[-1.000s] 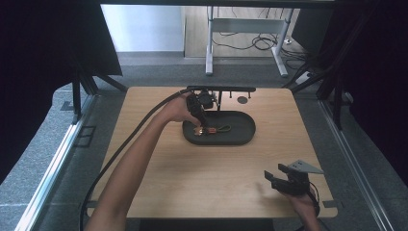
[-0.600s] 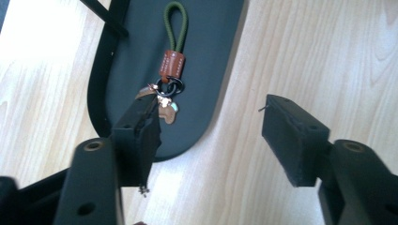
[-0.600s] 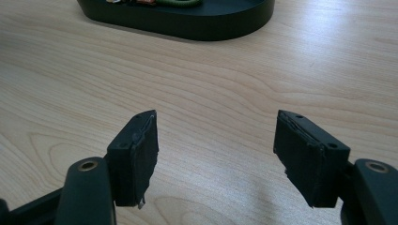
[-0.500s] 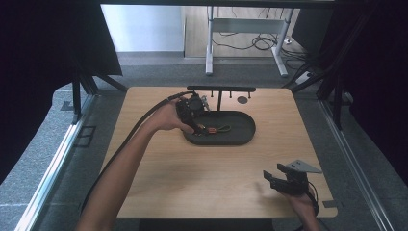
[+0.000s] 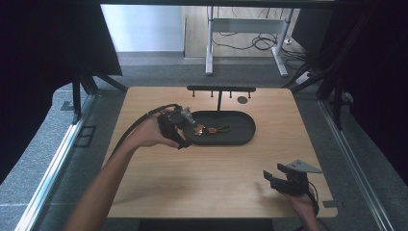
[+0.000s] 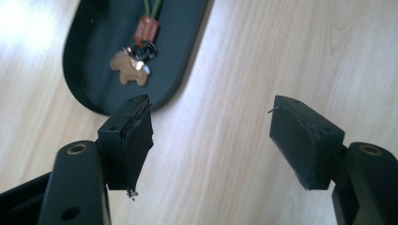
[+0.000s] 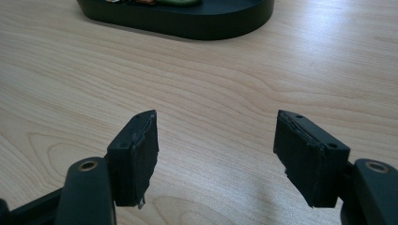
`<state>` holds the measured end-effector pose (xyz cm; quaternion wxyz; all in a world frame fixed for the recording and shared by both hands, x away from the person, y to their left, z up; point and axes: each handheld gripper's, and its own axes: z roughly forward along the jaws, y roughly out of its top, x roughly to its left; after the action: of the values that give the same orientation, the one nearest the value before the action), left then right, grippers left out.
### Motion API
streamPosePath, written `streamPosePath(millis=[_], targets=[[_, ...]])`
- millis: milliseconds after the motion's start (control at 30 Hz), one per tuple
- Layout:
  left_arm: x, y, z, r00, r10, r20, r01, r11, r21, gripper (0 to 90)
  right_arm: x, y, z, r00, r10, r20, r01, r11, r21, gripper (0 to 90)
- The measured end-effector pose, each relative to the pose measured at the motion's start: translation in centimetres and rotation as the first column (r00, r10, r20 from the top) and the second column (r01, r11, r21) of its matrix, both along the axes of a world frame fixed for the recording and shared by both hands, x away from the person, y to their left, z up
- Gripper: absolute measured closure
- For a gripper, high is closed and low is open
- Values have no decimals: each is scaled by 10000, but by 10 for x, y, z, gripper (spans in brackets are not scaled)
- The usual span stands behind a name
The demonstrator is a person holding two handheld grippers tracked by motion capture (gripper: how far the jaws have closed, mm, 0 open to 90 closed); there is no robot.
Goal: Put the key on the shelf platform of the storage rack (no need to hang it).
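**Keychain laid in the tray, left gripper drawing clear**

Toward the table's far edge, the dark oval tray [image 5: 240, 137] holds the keychain [image 5: 208, 129]: a brown charm, a reddish-brown leather band and a green cord, lying at the tray's left end, flat on its floor [image 6: 131, 70]. The left gripper [image 5: 179, 126] hangs just off that end, its jaws having just been opening, now wide apart with nothing between them, which reads as a release completed. Behind the tray stands a black peg rack [image 5: 220, 89]. The right gripper [image 5: 274, 175] waits near the table's near right corner, jaws spread and empty. Bare wood lies between tray and near edge, leaving ample room to withdraw.
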<state>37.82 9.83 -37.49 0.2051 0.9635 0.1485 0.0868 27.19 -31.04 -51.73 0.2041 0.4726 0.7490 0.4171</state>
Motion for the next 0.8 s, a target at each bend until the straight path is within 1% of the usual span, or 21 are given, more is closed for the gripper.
streamPosePath(millis=[67,200,300,367,433,533,667,800], targets=[[-6,7,-3,9999,120,2,-120,9999,-28,305,0,0,0,10000,8,-4,-8,10000,-1,313],[-16,21,-11,9995,322,43,-321,9992,-256,306,0,1,-1,10000,18,-64,-18,10000,-25,313],[-24,30,-20,9986,520,26,-519,9982,-294,306,1,1,-1,10000,19,-45,-19,10000,-52,313],[-29,36,-25,9981,615,-58,-617,9975,-357,306,1,1,-1,10000,13,-44,-13,10000,-57,313],[-35,42,-33,9975,698,-118,-703,9962,-506,307,0,1,-1,10000,7,-51,-7,10000,-51,313],[-41,50,-42,9965,817,-166,-825,9948,-602,308,0,1,-1,10000,5,-52,-5,10000,-61,313],[-47,58,-55,9941,1062,-204,-1071,9931,-485,308,0,2,-2,10000,28,-51,-28,9999,-104,313],[-50,64,-64,9920,1209,-365,-1227,9911,-522,309,1,4,-2,10000,52,-70,-53,9999,-140,313]])
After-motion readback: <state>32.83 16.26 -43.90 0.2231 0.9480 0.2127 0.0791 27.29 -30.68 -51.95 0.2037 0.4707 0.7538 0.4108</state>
